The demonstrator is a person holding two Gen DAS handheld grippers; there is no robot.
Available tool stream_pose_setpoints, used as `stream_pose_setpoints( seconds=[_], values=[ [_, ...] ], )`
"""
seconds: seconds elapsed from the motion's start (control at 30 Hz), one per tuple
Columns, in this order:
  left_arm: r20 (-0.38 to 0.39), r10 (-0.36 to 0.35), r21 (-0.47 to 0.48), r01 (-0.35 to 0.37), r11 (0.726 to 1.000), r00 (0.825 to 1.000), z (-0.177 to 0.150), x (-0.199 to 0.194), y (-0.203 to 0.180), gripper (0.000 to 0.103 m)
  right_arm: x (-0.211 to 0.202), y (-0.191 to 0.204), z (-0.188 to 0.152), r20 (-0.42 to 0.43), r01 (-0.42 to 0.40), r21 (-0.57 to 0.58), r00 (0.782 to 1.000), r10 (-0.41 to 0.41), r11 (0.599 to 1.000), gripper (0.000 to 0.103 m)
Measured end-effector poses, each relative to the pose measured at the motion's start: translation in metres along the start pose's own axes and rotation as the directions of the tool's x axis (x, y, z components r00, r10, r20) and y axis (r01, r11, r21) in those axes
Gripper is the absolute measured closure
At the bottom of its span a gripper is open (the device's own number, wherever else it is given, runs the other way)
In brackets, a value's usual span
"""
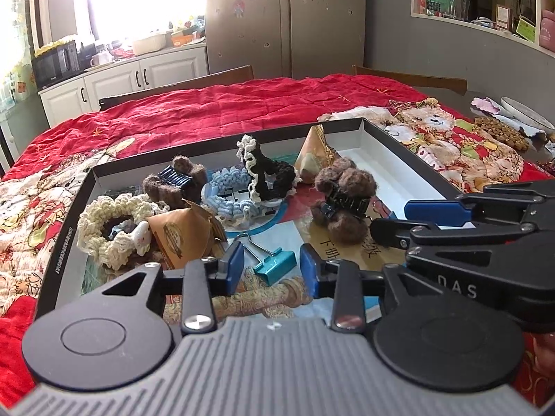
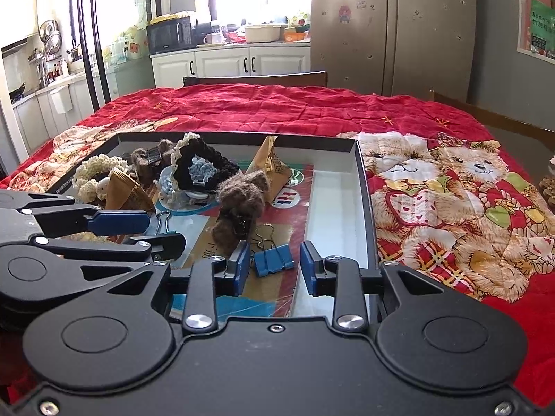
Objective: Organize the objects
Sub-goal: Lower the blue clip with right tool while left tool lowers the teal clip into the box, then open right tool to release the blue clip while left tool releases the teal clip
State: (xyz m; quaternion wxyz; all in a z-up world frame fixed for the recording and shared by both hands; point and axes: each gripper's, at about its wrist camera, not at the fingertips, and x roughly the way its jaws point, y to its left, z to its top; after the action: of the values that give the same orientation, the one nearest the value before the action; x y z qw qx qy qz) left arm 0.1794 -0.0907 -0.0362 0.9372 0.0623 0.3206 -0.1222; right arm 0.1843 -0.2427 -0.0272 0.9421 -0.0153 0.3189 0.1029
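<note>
Both clips lie in the tray (image 1: 406,142) near its front edge: your left tool (image 1: 270,270) gapes around the teal binder clip (image 1: 275,264), right tool (image 2: 275,265) around the blue binder clip (image 2: 274,259), neither gripping.

A lived-in home, its kitchen and dining area open to each other. At eleven o'clock white base cabinets (image 2: 229,64) carry a black microwave (image 2: 170,36) and a cream pot (image 2: 262,33) under a bright window. A sticker-dotted refrigerator (image 2: 392,27) stands at one o'clock. A red teddy-bear quilt (image 2: 433,180) covers the table, wooden chair backs (image 1: 211,78) behind.
</note>
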Motion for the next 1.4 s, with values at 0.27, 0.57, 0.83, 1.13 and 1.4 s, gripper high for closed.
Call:
stream_pose_setpoints(
  seconds=[0.27,0.57,0.83,1.13,1.4],
  values=[
    [0.037,0.0,0.003,0.0,1.0,0.999,0.001,-0.021,-0.002,0.041,-0.021,-0.003,0.003,0.05,-0.008,0.02,0.999,0.007,1.0,0.069],
    [0.076,-0.002,-0.009,0.003,1.0,0.997,0.002,-0.049,-0.003,0.034,-0.055,0.001,0.006,0.093,-0.012,0.009,0.996,0.011,1.0,0.066],
    [0.094,0.022,-0.017,-0.02,1.0,0.995,-0.001,-0.07,0.005,0.029,-0.084,0.012,0.007,0.136,-0.022,-0.024,0.99,0.025,0.999,0.063],
    [0.117,0.063,-0.044,-0.058,0.997,0.991,-0.01,-0.104,0.023,0.022,-0.109,0.025,0.005,0.159,-0.016,-0.046,0.987,0.023,0.999,0.059],
    [0.122,0.092,-0.064,-0.085,0.994,0.988,-0.022,-0.131,0.035,0.016,-0.129,0.03,-0.001,0.159,-0.005,-0.042,0.987,0.011,0.999,0.051]
  ],
)
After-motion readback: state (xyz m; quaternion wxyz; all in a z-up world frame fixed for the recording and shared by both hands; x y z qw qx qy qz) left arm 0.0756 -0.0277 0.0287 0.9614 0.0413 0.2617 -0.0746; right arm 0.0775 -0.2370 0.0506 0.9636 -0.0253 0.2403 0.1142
